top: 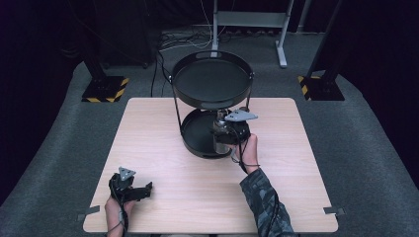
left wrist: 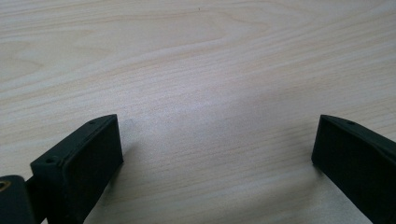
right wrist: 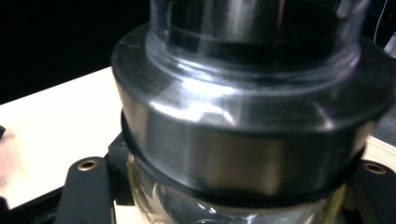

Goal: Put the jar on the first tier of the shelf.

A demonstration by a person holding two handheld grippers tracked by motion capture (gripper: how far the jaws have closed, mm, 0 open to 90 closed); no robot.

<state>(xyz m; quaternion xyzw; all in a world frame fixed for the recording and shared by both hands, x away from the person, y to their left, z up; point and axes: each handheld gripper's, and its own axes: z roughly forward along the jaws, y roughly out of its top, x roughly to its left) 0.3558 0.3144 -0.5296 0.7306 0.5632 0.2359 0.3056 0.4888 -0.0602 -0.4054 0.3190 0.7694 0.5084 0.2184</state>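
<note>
Right gripper [top: 228, 132] clamps a clear glass jar w/ brushed-metal collar [right wrist: 243, 121] at the black two-tier round tray stand's [top: 211, 79] lower tier; keep it upright; left gripper [top: 132, 186] rests open on table.

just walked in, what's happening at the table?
A person works two handheld grippers at a wooden table. The right gripper is closed around a glass jar with a metal lid, holding it at the lower tray of a black two-tier stand. The left gripper rests open over bare tabletop near the front edge.
</note>
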